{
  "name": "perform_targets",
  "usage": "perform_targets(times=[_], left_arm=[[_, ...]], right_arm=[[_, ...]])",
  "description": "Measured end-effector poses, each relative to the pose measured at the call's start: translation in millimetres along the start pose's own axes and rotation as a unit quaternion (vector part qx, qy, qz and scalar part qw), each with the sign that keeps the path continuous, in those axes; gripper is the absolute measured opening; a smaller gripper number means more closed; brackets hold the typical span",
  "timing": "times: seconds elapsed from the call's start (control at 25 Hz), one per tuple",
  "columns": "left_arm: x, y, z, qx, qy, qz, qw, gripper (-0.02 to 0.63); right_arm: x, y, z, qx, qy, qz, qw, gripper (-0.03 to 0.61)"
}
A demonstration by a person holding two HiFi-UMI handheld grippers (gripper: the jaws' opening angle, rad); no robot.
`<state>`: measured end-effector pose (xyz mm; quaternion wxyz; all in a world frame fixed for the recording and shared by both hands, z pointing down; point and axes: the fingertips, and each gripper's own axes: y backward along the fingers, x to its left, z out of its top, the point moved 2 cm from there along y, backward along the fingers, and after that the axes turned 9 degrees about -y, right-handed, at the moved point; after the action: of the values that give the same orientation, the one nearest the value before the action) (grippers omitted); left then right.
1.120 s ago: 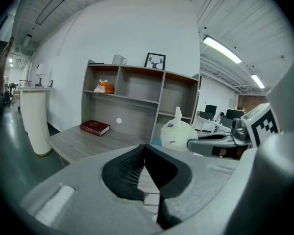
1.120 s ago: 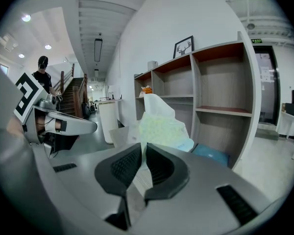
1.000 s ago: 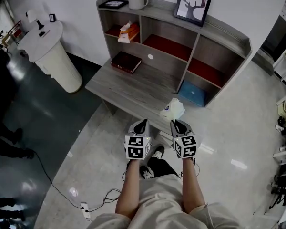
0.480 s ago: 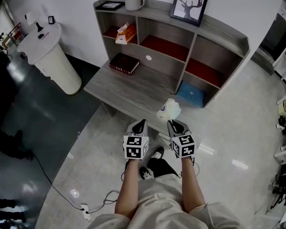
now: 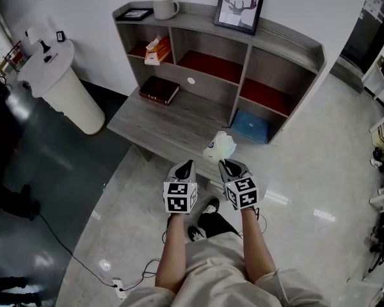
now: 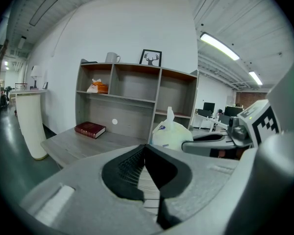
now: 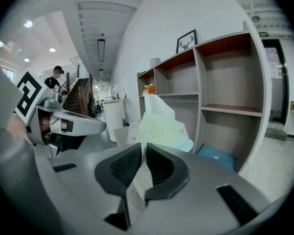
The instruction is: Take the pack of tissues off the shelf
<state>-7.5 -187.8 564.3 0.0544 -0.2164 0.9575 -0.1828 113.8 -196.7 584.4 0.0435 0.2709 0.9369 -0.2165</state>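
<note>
My right gripper (image 5: 225, 164) (image 7: 142, 156) is shut on a pale green and white pack of tissues (image 5: 219, 146) (image 7: 159, 126), holding it up over the front edge of the grey desk (image 5: 173, 121). The pack's plastic wrap pokes up between the jaws. Beside it my left gripper (image 5: 185, 165) (image 6: 145, 153) is shut with nothing in it; the pack (image 6: 170, 133) shows to its right. Another orange tissue pack (image 5: 156, 48) lies in the upper left compartment of the shelf (image 5: 243, 75).
A dark red book (image 5: 158, 89) and a blue box (image 5: 251, 126) lie on the desk. A mug (image 5: 164, 7) and a framed deer picture (image 5: 239, 4) stand on top of the shelf. A white round stand (image 5: 63, 82) is at left. Person's legs and shoes below.
Both grippers and the held tissue pack have drifted slightly left and back from the shelf; the view has shifted, so the shelf sits further left and higher.
</note>
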Motion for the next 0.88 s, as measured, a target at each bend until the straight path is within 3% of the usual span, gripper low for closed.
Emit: perform_targets(times=[0.88], left_arm=[[-27.4,-13.6,-6.3,0.011,-0.016,-0.036,0.9992,0.009]], right_arm=[[-21.7,20.2,-13.0,-0.005,-0.018,-0.035,0.999,0.041]])
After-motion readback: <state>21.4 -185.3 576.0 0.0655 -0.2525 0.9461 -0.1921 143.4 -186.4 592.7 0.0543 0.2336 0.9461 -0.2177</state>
